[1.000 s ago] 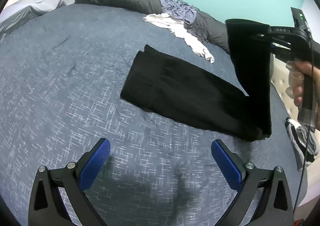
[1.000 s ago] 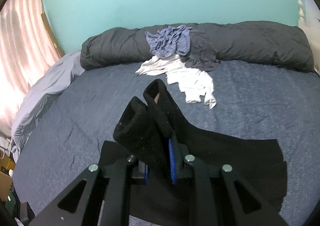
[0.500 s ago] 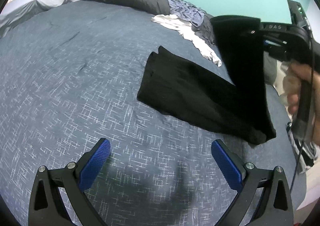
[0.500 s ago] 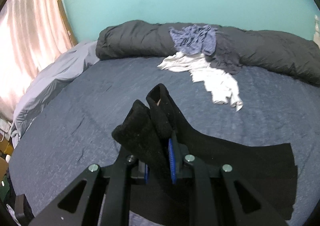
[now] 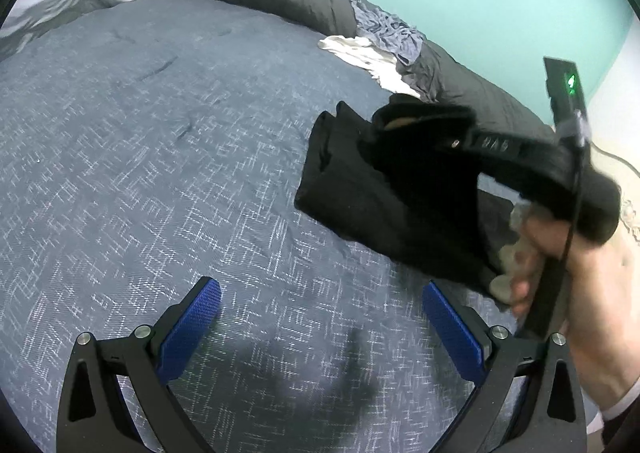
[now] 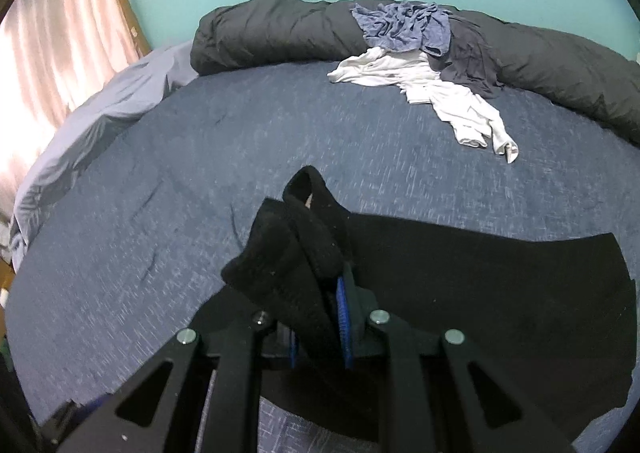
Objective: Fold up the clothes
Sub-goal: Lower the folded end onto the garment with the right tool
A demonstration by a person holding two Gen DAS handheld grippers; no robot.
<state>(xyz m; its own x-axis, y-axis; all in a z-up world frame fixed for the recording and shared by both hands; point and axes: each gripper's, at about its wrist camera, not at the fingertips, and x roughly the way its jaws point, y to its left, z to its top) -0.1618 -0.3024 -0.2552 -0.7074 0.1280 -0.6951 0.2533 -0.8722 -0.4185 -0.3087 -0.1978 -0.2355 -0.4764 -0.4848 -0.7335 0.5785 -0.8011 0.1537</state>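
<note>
A teal wall backs the bed (image 6: 280, 157), which is covered in blue patterned fabric. The black garment (image 6: 500, 293) lies toward the near edge. The right gripper (image 6: 320, 327) pinches a bunched end of it, raised off the cover; its jaws are opening slightly. The left gripper (image 5: 320, 327) hovers over bare cover, jaws wide apart, holding nothing. A rolled grey duvet (image 6: 280, 33) lines the far edge.

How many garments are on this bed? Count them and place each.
4: the black garment nearest, one end pinched in the right tool, whose jaws are opening; the white garment by the rolled duvet; blue and dark grey ones on it. Others may be hidden.
</note>
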